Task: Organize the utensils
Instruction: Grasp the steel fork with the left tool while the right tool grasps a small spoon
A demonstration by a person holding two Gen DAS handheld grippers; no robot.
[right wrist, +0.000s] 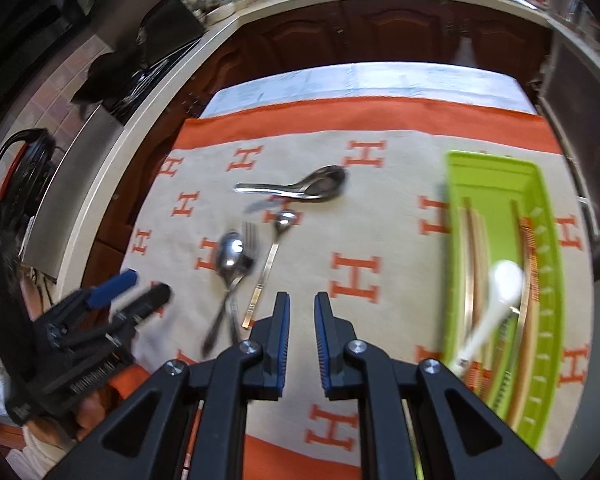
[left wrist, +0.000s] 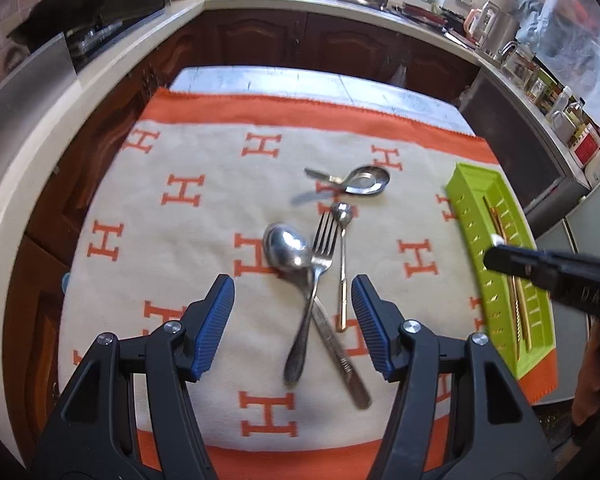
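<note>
On the orange-and-cream H-patterned cloth (left wrist: 188,240) lie a large steel spoon (left wrist: 286,246) and a fork (left wrist: 323,252) with their handles crossed. Beside them are a small spoon with a gold handle (left wrist: 342,268) and a steel soup spoon (left wrist: 366,180) farther back. My left gripper (left wrist: 294,320) hovers open over the crossed handles, holding nothing. A green slotted tray (right wrist: 492,184) at the right holds a white spoon (right wrist: 500,292), chopsticks and gold utensils. My right gripper (right wrist: 302,320) stands left of the tray, its jaws narrowly apart and empty.
A pale kitchen counter (left wrist: 112,68) with dark wood cabinets wraps around the table on the left and back. A black kettle (right wrist: 20,172) stands at the left. Bottles and jars (left wrist: 564,112) line the right counter. A hand (right wrist: 88,412) holds the left gripper (right wrist: 134,290).
</note>
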